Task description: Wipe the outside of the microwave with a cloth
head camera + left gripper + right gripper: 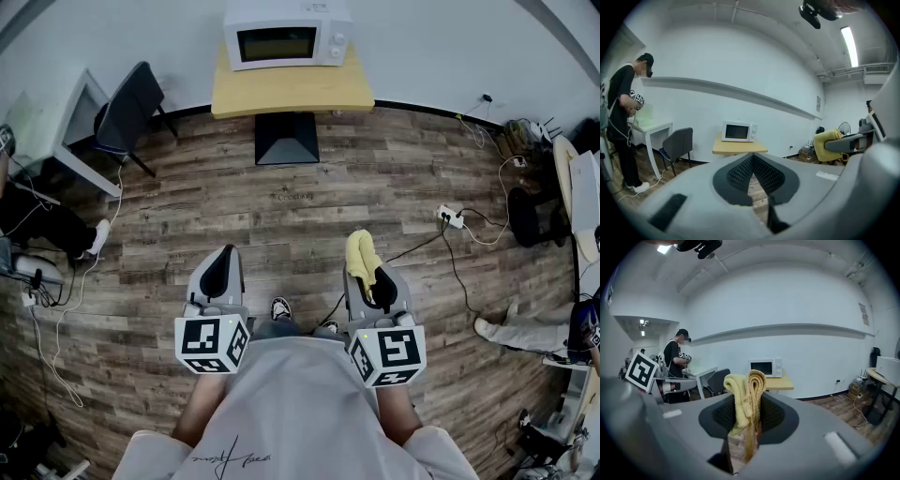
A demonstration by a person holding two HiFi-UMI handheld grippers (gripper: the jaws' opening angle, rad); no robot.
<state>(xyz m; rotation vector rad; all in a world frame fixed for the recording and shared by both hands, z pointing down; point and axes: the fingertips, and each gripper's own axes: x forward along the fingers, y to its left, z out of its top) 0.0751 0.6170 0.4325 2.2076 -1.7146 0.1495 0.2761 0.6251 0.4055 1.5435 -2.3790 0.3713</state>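
The white microwave (pixel 286 36) stands far ahead on a yellow wooden table (pixel 291 89) against the wall. My right gripper (pixel 371 268) is held low in front of me, shut on a folded yellow cloth (pixel 361 253) that sticks up out of its jaws. In the right gripper view the cloth (pixel 746 394) hangs between the pads, with the microwave (pixel 765 367) small behind it. My left gripper (pixel 223 255) is level beside it, shut with nothing in it. In the left gripper view the microwave (pixel 739 131) lies straight beyond the closed jaws.
Wooden floor lies between me and the table. A dark chair (pixel 131 108) and a white desk (pixel 70 131) stand at the back left, with a person (pixel 623 122) there. A power strip (pixel 451 218) with cables lies on the floor to the right.
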